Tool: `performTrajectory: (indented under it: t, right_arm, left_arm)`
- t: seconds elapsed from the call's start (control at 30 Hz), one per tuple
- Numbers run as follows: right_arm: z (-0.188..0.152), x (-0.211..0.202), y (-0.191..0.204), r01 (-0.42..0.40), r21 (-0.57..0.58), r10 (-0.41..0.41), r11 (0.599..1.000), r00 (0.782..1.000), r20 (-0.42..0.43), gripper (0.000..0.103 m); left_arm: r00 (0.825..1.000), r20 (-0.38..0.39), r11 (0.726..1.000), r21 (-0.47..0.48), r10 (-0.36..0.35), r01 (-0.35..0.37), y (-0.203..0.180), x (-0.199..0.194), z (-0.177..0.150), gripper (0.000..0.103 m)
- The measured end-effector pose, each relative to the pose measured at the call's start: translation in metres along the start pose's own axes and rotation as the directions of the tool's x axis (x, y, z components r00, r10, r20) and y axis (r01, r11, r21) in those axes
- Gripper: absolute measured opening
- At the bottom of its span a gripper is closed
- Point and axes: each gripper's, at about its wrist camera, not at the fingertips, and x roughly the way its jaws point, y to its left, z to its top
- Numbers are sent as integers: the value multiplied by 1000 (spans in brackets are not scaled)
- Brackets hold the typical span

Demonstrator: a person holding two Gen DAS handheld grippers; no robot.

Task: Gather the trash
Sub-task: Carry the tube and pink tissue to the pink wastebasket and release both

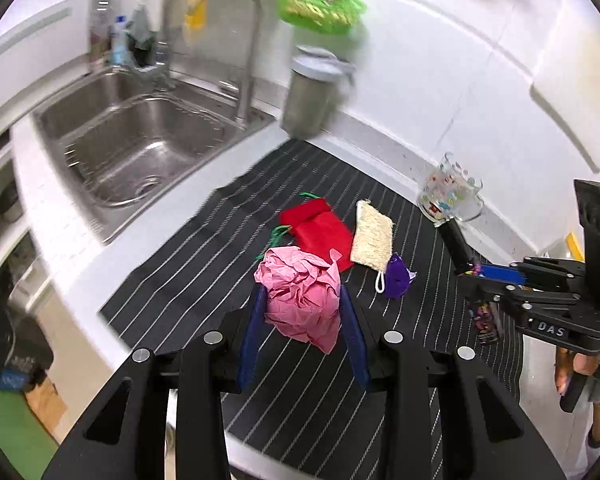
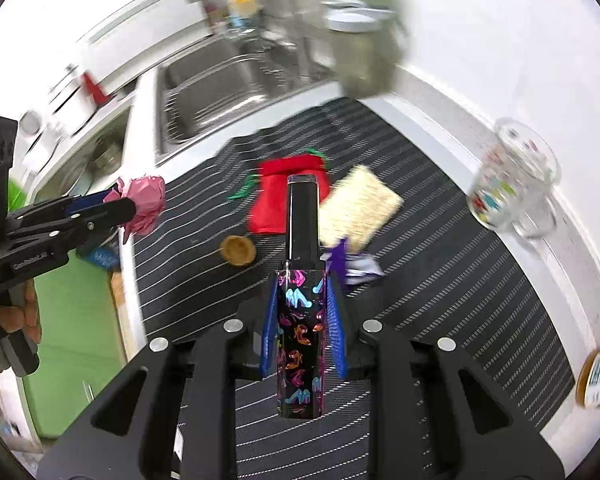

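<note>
My left gripper [image 1: 303, 304] is shut on a crumpled pink paper ball [image 1: 304, 296] and holds it above the striped mat [image 1: 204, 264]; it also shows in the right wrist view [image 2: 144, 200]. My right gripper [image 2: 302, 300] is shut on a tall black bottle with a shoe pattern [image 2: 300, 320], which also shows in the left wrist view [image 1: 460, 248]. A purple wrapper [image 1: 396, 276] lies on the mat beside a loofah pad [image 1: 372, 236]. A brown nutshell-like scrap [image 2: 238, 250] lies on the mat.
A red pouch [image 1: 320, 228] lies on the mat. A printed glass mug [image 1: 452, 196] stands at the wall. A steel sink [image 1: 132, 148] with a tap is at the left. A lidded jar [image 1: 312, 92] and a green basket [image 1: 320, 8] are behind.
</note>
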Motion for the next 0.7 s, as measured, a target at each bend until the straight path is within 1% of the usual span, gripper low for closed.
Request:
performTrajectory:
  t: [0.13,0.2,0.3,0.33,0.4,0.5,0.53,0.67,0.7]
  right_arm:
    - [2,0,44,-69,-103,70,992,998,-1,23]
    - [2,1,68,-109,-144,109,984,994,-4,23]
    - [1,5,115,-179,-215,180,960,984,-18,23]
    - [0,7,136,-206,-245,206,947,978,-28,23]
    - [-3,12,173,-253,-294,249,922,967,-51,23]
    - [-9,20,222,-305,-351,295,885,952,-82,23]
    - [-13,24,247,-326,-378,313,867,945,-96,23]
    - [-23,37,309,-374,-423,351,825,926,-134,23]
    - [-27,44,328,-383,-439,354,813,923,-149,23]
  left_arm:
    - [997,36,996,-64,62,-60,17,-40,-29,37]
    - [993,43,990,-95,108,-104,29,-62,-45,37]
    - [983,55,975,-151,174,-164,51,-96,-69,37]
    - [977,58,965,-179,205,-192,62,-112,-82,37]
    - [968,60,949,-216,246,-228,77,-132,-99,37]
    - [950,52,917,-282,309,-283,105,-165,-132,37]
    - [942,47,902,-307,332,-303,117,-177,-146,37]
    - [921,25,860,-367,389,-353,152,-209,-185,37]
    - [918,19,850,-385,396,-358,160,-214,-193,37]
